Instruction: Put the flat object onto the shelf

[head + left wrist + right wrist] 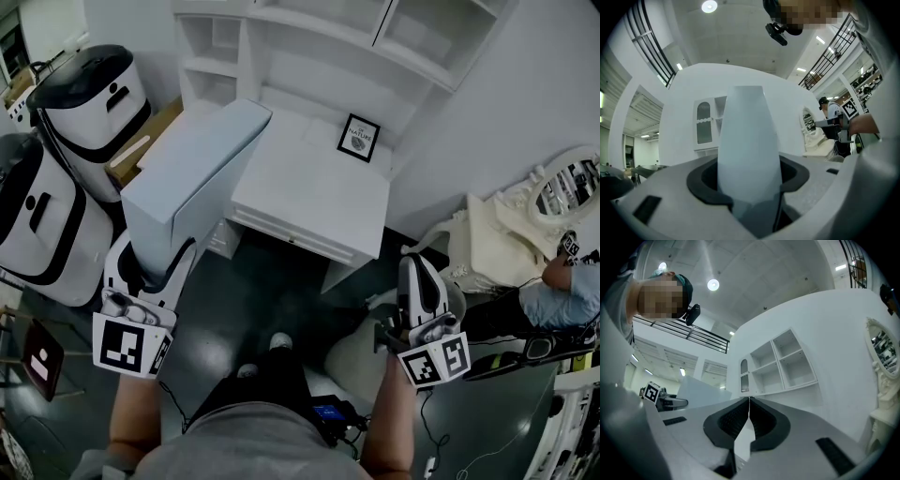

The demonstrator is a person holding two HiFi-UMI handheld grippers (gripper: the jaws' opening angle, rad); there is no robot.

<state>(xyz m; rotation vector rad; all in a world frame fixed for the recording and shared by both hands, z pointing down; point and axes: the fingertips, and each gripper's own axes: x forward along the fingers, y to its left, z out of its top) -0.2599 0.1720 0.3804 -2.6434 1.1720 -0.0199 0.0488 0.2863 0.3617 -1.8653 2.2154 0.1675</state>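
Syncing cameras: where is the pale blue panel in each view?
Head view: pale blue panel left of centre, held by the left gripper.
Left gripper view: panel at centre, between the jaws.
Right gripper view: panel left of centre.
Shared landmark: white shelf unit.

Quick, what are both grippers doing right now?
Left gripper: closed on the pale blue flat slab.
Right gripper: closed, holding nothing.

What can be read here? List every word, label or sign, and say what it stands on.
"NATURE": on the framed picture standing on the white desk; the smaller line above it is too small to read.
Marker cubes: black-and-white patterns only, no words.
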